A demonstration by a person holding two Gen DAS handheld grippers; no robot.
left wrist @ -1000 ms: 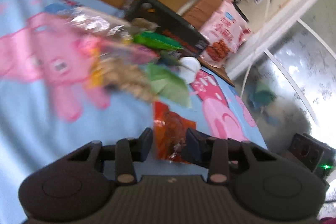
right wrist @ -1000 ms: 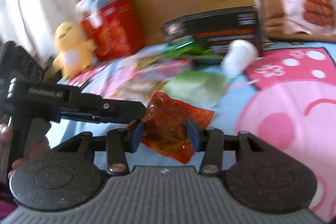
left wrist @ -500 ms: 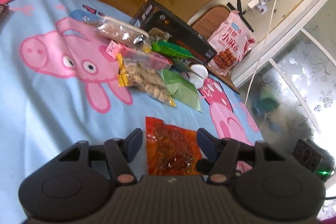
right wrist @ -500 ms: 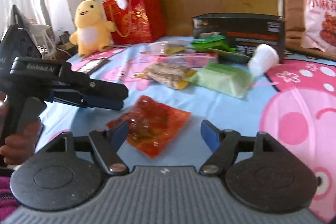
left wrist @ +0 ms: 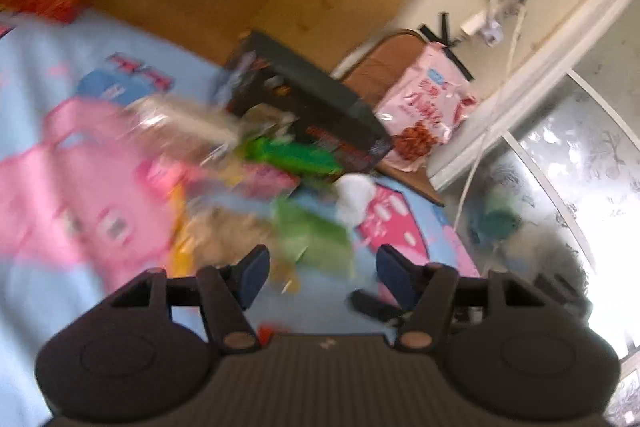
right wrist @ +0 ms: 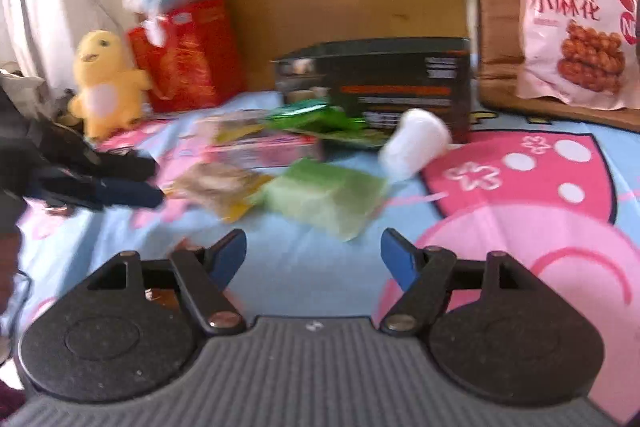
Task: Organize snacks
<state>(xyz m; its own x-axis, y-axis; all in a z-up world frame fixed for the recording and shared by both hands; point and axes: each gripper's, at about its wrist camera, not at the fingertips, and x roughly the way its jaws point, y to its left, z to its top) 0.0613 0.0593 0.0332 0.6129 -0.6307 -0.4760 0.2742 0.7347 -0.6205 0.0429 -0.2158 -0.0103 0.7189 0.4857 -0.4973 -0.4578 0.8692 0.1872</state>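
Blue bedsheet (right wrist: 320, 267) printed with pink cartoon pigs. Green packet (right wrist: 324, 197), black box (right wrist: 384, 75), white cup (right wrist: 414, 143). Yellow plush chick (right wrist: 106, 83), pink snack bag (right wrist: 576, 23).

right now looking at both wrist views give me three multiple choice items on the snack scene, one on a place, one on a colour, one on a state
1. Where does the big pink snack bag stand?
A. flat on the blue sheet among the small packets
B. upright on the brown chair, right of the black box
C. inside the black box

2. What colour is the plush toy beside the red gift bag?
A. yellow
B. green
C. purple

3. How does the right gripper stand?
A. shut on the white cup
B. shut on a green packet
C. jaws apart, nothing between the pads

Answers:
1 B: the bag leans upright against the chair back, to the right of the black box.
2 A: the toy's body is plainly yellow.
3 C: the blue pads stand wide with only bed sheet showing between them.
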